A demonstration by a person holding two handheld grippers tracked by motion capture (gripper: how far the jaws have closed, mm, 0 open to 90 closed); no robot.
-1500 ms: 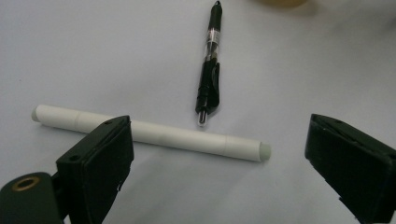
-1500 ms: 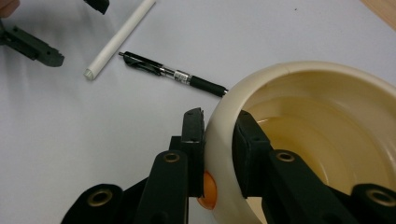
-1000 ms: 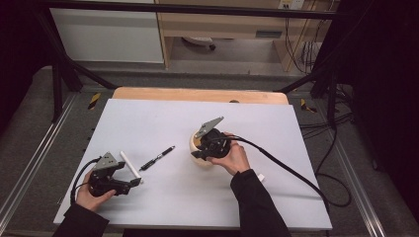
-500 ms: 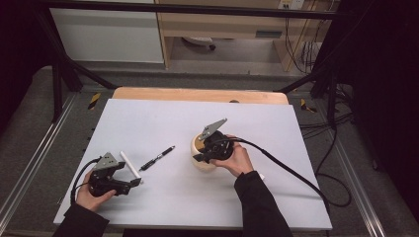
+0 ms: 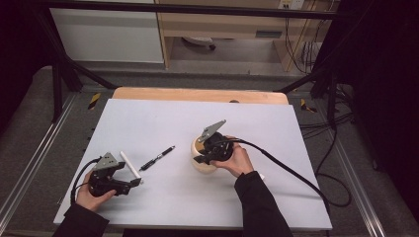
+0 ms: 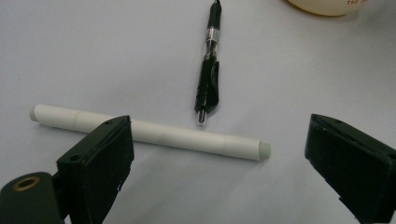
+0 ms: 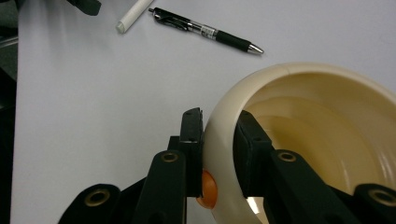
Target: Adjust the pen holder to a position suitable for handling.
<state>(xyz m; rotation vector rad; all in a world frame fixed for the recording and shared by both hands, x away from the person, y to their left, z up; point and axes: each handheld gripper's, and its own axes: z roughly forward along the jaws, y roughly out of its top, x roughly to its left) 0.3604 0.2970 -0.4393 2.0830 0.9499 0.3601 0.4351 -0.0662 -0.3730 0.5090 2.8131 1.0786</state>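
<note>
Right claw pinches cream bowl wall (one jaw inside).

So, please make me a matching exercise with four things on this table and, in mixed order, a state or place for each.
Things:
1. white marker
2. black pen
3. cream bowl
4. left gripper

States or places:
a. wall clamped between the jaws of the right gripper
b. open, jaws apart on either side of the marker
c. lies flat just in front of the left gripper
d. lies between the marker and the bowl

Pairs: 1-c, 2-d, 3-a, 4-b
</note>
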